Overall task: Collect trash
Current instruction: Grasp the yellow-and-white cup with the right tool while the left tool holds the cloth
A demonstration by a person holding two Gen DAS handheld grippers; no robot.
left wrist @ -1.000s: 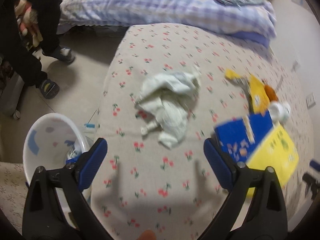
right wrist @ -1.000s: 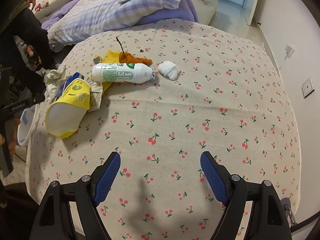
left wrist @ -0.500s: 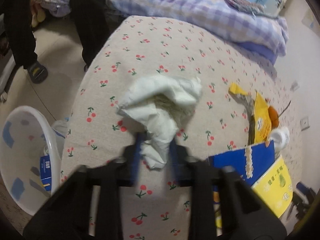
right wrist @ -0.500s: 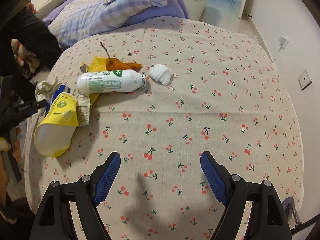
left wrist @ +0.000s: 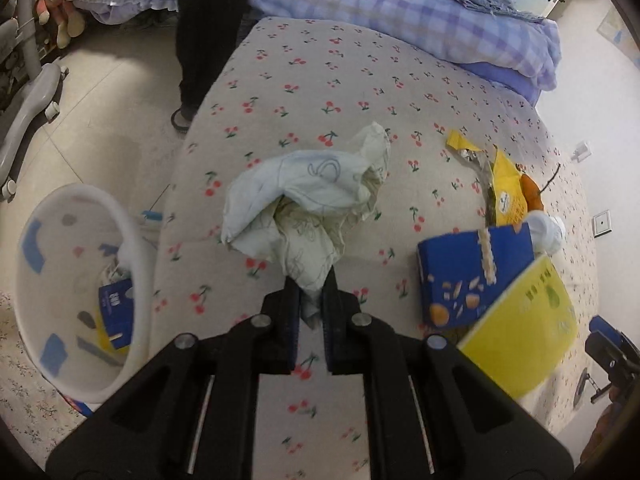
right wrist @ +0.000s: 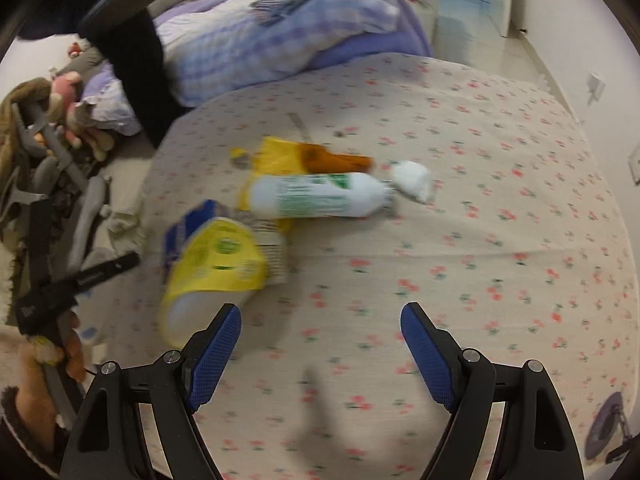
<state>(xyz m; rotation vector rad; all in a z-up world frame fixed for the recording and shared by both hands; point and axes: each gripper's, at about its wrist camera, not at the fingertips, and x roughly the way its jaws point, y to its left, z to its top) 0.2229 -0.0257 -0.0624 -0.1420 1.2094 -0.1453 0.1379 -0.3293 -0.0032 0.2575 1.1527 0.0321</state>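
Note:
My left gripper (left wrist: 311,292) is shut on the near end of a crumpled white paper (left wrist: 308,196) that rests on the cherry-print table (left wrist: 304,64). A white bin (left wrist: 132,240) with some trash in it stands on the floor at the left. A blue box (left wrist: 472,280) and a yellow cup (left wrist: 524,320) lie to the right. My right gripper (right wrist: 320,332) is open and empty above the table, near the yellow cup (right wrist: 216,264), a white bottle (right wrist: 316,196), a yellow wrapper (right wrist: 276,156) and a white tissue ball (right wrist: 412,180).
A yellow wrapper (left wrist: 504,188) and orange peel (left wrist: 532,192) lie at the table's right side. A bed with a purple checked quilt (left wrist: 400,4) stands behind. A person's dark leg (left wrist: 208,32) stands by the table's far left edge.
My left gripper has moved up to the crumpled paper and shut on it. My right gripper has swung left toward the yellow cup and stays open.

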